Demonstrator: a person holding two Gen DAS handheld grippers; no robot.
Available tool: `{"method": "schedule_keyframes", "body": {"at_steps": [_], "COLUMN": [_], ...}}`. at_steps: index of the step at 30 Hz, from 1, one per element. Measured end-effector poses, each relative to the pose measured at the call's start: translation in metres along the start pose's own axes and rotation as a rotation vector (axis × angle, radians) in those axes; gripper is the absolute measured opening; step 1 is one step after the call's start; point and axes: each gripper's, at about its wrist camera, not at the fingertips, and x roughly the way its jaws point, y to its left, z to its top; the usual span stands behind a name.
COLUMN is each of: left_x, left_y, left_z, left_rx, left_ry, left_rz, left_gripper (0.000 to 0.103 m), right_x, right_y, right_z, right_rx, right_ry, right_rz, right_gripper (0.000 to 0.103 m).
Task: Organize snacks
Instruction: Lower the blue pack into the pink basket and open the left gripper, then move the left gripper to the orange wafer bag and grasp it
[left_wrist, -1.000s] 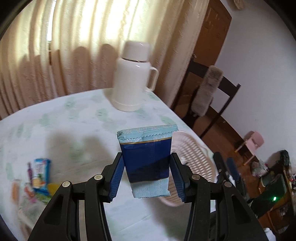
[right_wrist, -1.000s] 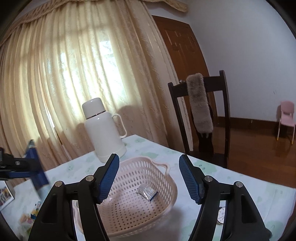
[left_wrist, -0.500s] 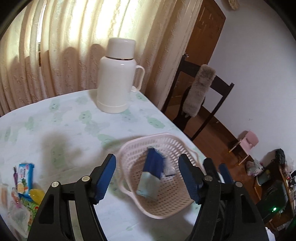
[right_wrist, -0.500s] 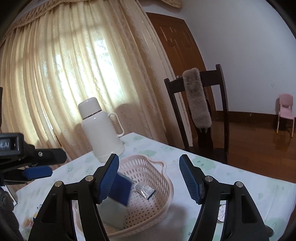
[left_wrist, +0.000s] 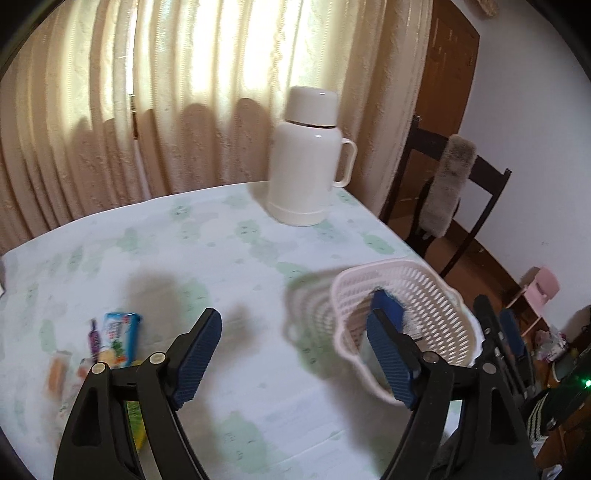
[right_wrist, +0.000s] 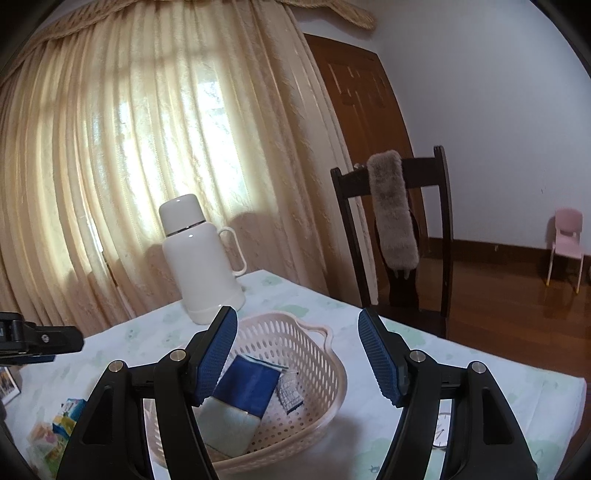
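Snacks (left_wrist: 114, 341) lie heaped on the table (left_wrist: 221, 243) just left of the left gripper (left_wrist: 295, 354), whose fingers are spread wide and hold nothing, apparently ready to collect one. To the right of its right finger stands the pink basket (left_wrist: 436, 288), the likely sorting spot, with a blue packet (right_wrist: 247, 386) lying flat inside beside a small silver wrapper (right_wrist: 290, 391). The right gripper (right_wrist: 299, 358) hovers just above the basket, released and empty, the packet below its left finger. A white flask (right_wrist: 201, 258) stands beyond.
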Motion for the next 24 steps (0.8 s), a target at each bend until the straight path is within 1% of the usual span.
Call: {"method": "schedule_keyframes", "body": {"at_steps": [3, 9, 12, 14, 21, 24], "left_x": [-0.011, -0.03, -0.042, -0.047, -0.067, -0.074], "left_y": [0.014, 0.046, 0.066, 0.075, 0.116, 0.138], "left_z": [-0.007, -0.022, -0.034, -0.039, -0.064, -0.076], "left_rx": [-0.009, -0.044, -0.063, -0.075, -0.131, -0.159], "left_ry": [-0.013, -0.022, -0.035, -0.033, -0.025, -0.017], "left_rz": [0.039, 0.09, 0.161, 0.189, 0.235, 0.27], "left_gripper": [0.078, 0.079, 0.079, 0.079, 0.079, 0.079], "right_x": [-0.001, -0.001, 0.0, 0.001, 0.002, 0.003], "right_y": [0.002, 0.003, 0.004, 0.005, 0.012, 0.014], "right_z": [0.0, -0.001, -0.002, -0.002, -0.006, -0.007], "right_rx": [-0.013, -0.021, -0.035, -0.046, -0.097, -0.116], "right_ry": [-0.003, -0.004, -0.002, 0.002, 0.002, 0.005], "right_rz": [-0.002, -0.009, -0.016, -0.019, -0.029, -0.034], "right_gripper": [0.07, 0.071, 0.071, 0.071, 0.071, 0.072]}}
